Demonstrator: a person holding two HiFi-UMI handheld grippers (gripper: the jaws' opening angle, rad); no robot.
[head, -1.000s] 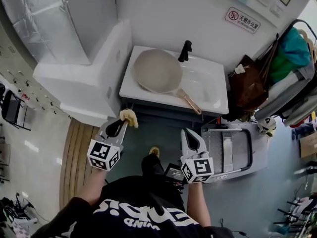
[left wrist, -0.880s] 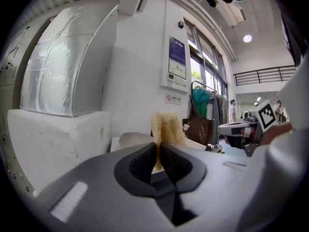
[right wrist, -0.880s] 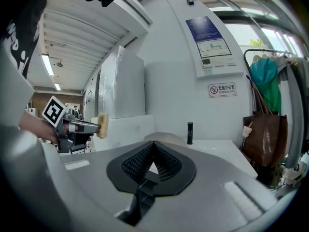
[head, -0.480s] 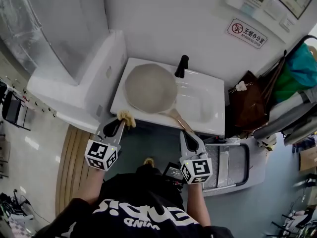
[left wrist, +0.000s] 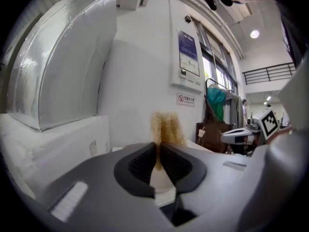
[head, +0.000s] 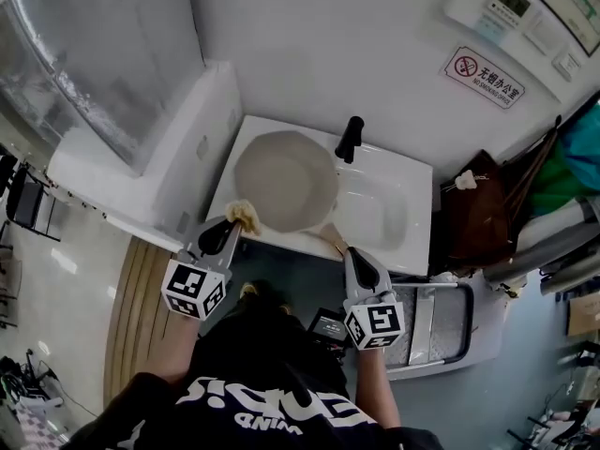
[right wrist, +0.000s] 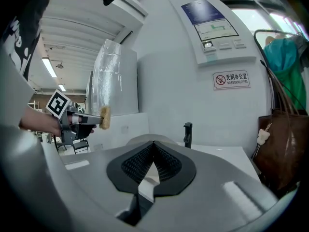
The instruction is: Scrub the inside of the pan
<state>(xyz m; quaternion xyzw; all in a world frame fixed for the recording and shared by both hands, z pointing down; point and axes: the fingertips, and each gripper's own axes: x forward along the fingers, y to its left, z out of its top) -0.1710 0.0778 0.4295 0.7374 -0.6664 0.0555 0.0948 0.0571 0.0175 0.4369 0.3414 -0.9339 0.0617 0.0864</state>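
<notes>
Pan (head: 286, 181): it lies in the white sink (head: 384, 216), by the black tap (head: 350, 139), its handle (head: 330, 239) pointing at the person.
Left gripper (head: 234, 229): pinched tight on a yellow scrub pad (head: 246, 216), just at the pan's near rim.
Right gripper (head: 353, 254): squeezed closed, nothing in it, near the handle.
Doing it well: I think the right one should hold the handle so the pan can't slide. Then the pad goes flat inside and rubs round and round.

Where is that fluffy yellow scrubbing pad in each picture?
Head view: fluffy yellow scrubbing pad, left of centre.
Left gripper view: pad dead centre, pinched in the left tongs.
Right gripper view: pad at far left, mid-height.
Shared landmark: the red no-smoking sign, in all three.
</notes>
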